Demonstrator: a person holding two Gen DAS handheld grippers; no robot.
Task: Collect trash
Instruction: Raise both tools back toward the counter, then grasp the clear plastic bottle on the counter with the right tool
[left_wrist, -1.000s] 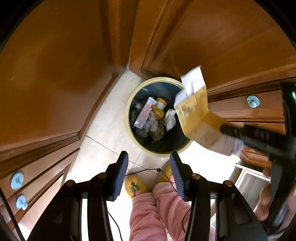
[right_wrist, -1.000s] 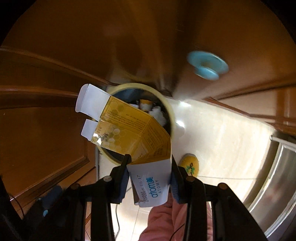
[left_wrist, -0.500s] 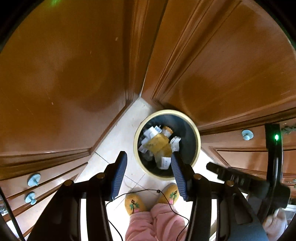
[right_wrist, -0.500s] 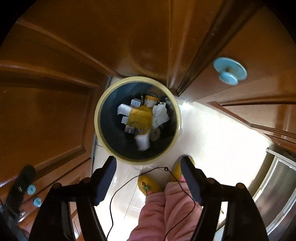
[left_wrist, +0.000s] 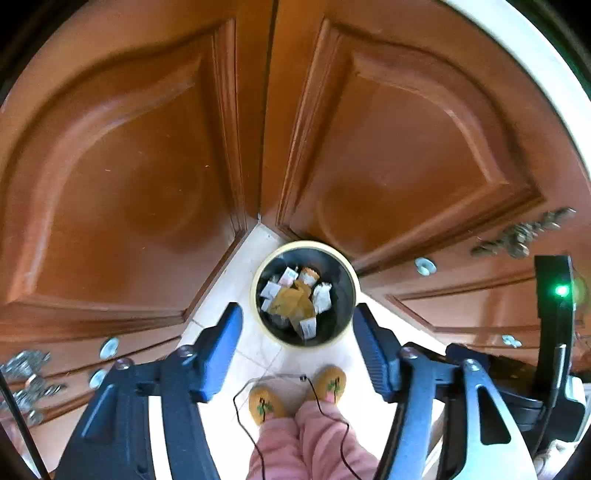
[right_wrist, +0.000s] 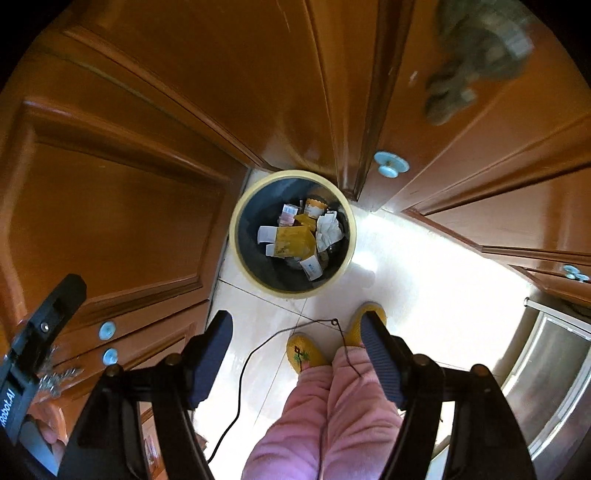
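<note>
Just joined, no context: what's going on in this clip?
A person is collecting trash with two handheld grippers. The yellow carton lies in the round bin on the floor, on top of other paper scraps. The left gripper and right gripper are both open and empty above the bin; the left's jaws have just been opening.

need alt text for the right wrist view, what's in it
Looking straight down past the open, empty right gripper at a round bin on a pale tiled floor, with a flattened yellow box and paper scraps inside. Wooden cabinet doors with pale blue knobs surround the bin; a person's pink trousers and yellow slippers stand just below it.
</note>
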